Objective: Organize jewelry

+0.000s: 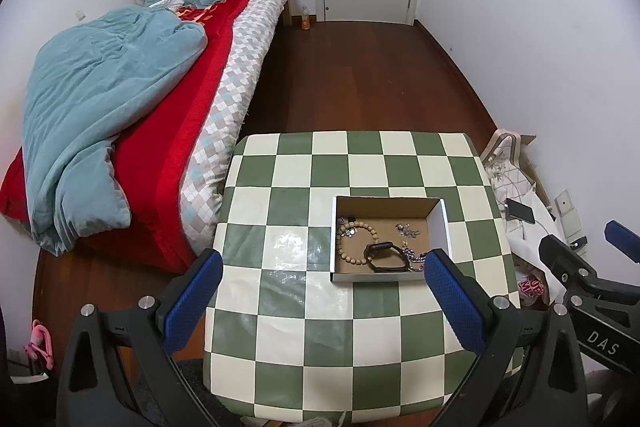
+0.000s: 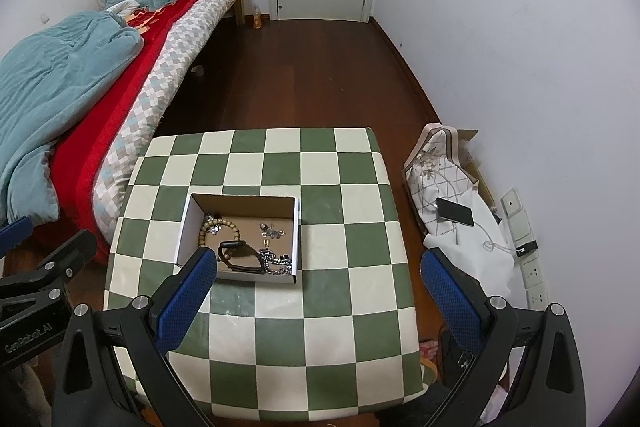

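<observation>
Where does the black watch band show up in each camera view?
Left wrist: black watch band lies in the cardboard box, near its front edge, right of centre.
Right wrist: band in the box's front, left of centre.
Shared landmark: wooden bead bracelet beside it.

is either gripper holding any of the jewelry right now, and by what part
Nothing is held. The left gripper and right gripper both hang open above the table, jaws apart. All the jewelry lies in the cardboard box.

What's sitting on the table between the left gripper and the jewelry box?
Nothing: in the left wrist view, only bare checkered tablecloth lies between the left gripper and the box.
</observation>
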`<state>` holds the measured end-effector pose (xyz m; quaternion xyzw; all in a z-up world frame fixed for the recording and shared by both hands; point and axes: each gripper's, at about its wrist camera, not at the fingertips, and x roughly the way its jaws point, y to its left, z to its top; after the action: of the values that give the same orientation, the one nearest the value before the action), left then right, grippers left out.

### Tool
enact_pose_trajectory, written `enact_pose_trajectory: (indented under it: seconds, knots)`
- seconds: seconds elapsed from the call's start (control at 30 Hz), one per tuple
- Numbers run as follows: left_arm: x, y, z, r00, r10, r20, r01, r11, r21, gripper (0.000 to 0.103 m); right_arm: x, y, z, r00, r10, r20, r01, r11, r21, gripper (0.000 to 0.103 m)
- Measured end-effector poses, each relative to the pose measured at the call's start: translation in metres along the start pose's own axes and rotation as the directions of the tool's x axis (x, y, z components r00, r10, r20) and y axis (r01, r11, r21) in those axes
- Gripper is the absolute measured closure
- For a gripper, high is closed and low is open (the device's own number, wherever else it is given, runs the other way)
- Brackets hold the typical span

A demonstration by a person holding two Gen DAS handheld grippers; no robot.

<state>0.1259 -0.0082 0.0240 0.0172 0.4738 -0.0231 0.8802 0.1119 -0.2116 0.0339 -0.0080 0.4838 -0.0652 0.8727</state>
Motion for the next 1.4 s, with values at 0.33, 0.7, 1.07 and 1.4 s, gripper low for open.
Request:
enact_pose_trajectory:
  seconds: [0.33,0.7,1.07,1.4]
  knots:
    - [-0.008,-0.001,-0.001,1.0,-0.003,0.01,0.002,1.0,0.011,0.0,-0.004,0.002,-0.002,1.0,0.004,0.001,-0.004,1.0,-0.003,0.0]
    - [-0.012,-0.003,0.001,1.0,0.004,0.013,-0.004,1.0,0.014,0.0,-0.009,0.001,-0.002,1.0,0.01,0.005,-0.01,1.0,0.0,0.0]
    - [-0.02,-0.005,0.001,1.0,0.001,0.028,-0.002,1.0,0.02,0.0,-0.013,-0.002,-0.001,1.0,0.014,0.009,-0.014,1.0,0.002,0.0]
    - [-0.02,-0.005,0.0,1.0,0.003,0.03,-0.004,1.0,0.02,0.0,-0.015,-0.002,-0.002,1.0,0.016,0.009,-0.016,1.0,0.002,0.0]
